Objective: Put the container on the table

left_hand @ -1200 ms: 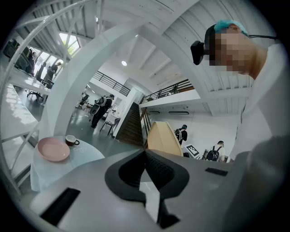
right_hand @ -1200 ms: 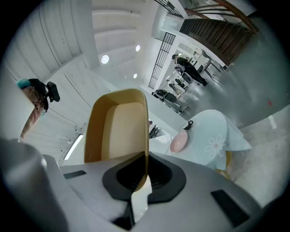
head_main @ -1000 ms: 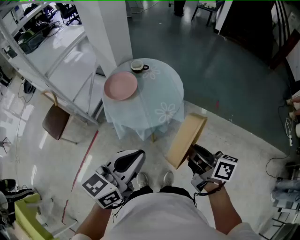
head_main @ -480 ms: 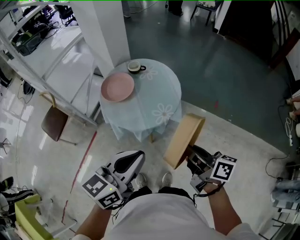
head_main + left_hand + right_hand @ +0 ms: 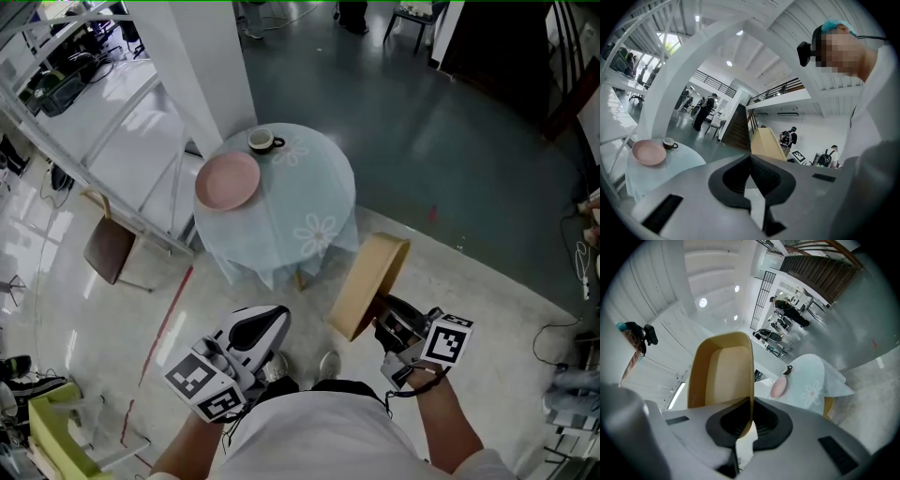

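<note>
The right gripper (image 5: 749, 420) is pinching the tan container (image 5: 369, 279) by its rim, holding it on edge with its long axis pointing ahead. The left gripper (image 5: 750, 171), jaws pressed together on nothing, is hanging alongside. The round table (image 5: 319, 187) is waiting ahead, slightly leftward of the container.

Container (image 5: 367, 284) smooth, matt tan (plastic by look); tablecloth (image 5: 309, 192) soft cloth; floor (image 5: 75, 319) glossy.
</note>
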### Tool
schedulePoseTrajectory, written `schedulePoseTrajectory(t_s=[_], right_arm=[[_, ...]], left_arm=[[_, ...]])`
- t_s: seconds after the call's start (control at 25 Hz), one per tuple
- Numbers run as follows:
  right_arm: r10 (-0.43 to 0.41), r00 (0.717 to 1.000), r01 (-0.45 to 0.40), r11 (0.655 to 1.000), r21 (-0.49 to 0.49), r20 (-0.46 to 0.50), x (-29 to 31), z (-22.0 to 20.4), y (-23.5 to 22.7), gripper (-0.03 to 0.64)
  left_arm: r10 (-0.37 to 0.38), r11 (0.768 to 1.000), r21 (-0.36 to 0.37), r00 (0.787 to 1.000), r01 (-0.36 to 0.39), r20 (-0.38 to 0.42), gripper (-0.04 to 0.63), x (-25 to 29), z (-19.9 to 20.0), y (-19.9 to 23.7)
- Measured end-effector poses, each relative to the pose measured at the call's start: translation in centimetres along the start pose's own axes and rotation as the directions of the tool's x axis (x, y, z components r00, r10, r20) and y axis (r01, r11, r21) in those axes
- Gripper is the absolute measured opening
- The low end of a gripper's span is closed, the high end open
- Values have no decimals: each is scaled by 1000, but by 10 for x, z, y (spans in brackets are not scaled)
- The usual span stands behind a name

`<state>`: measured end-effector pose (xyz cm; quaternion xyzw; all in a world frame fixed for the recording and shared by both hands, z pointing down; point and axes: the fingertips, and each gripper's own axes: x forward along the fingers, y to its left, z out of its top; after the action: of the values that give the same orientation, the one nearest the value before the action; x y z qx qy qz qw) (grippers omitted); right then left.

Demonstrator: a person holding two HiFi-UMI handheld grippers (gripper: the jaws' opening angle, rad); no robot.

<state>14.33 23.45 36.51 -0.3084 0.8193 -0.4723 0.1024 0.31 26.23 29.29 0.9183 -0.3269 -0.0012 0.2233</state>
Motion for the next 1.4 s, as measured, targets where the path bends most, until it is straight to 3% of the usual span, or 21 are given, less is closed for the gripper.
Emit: schedulePoseTrajectory(t_s=[0.4,0.84,1.4], right_arm=[[33,999,-33,999,14,-23,-30,17,-25,23],[28,1000,-28,999,30,-13,-57,35,-49,24],[11,1000,-11,999,39,-3,-33,50,-65,23]], left_arm=[[57,998,11,998,-57,6,21,29,-11,-29],[58,998,35,998,-59,9,21,59,-12,-50],[52,998,24,998,-53,19,21,67,-6,-17]])
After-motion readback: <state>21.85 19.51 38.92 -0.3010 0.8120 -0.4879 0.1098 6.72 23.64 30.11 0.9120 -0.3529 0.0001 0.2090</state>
